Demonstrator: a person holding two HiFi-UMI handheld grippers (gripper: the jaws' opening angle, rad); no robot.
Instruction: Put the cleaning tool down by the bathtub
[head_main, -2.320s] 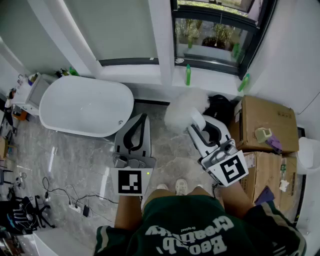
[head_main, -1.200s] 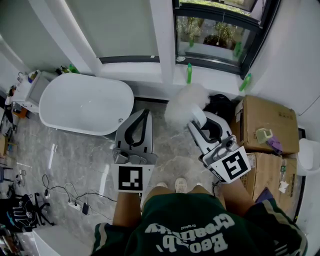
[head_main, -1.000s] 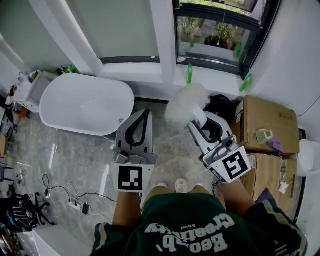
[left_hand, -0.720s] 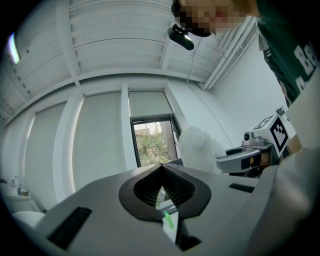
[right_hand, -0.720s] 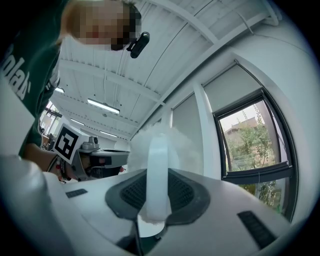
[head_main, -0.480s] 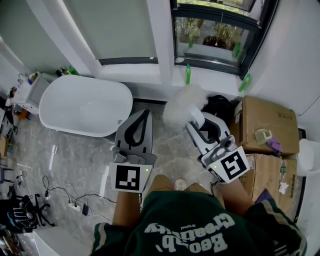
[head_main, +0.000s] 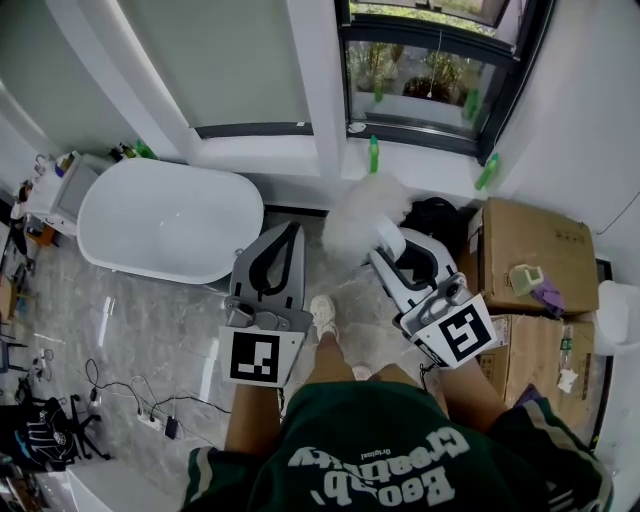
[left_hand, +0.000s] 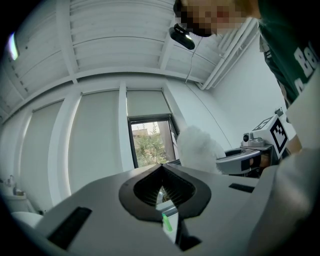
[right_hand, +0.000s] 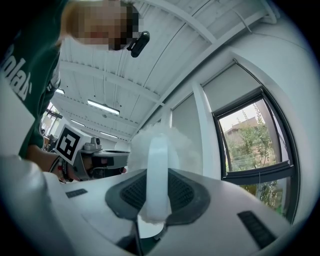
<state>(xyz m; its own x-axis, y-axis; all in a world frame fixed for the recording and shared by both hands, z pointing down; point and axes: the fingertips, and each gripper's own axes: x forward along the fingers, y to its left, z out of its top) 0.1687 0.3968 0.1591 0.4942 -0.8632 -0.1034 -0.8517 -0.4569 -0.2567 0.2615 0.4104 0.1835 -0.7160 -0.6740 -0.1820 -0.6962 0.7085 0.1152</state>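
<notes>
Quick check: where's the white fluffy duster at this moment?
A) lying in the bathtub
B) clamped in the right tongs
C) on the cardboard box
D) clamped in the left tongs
B: the right gripper view shows the right tongs shut on the white handle of the duster, with its fluffy head sticking out past them; the left tongs are closed tip to tip with nothing between them.
</notes>
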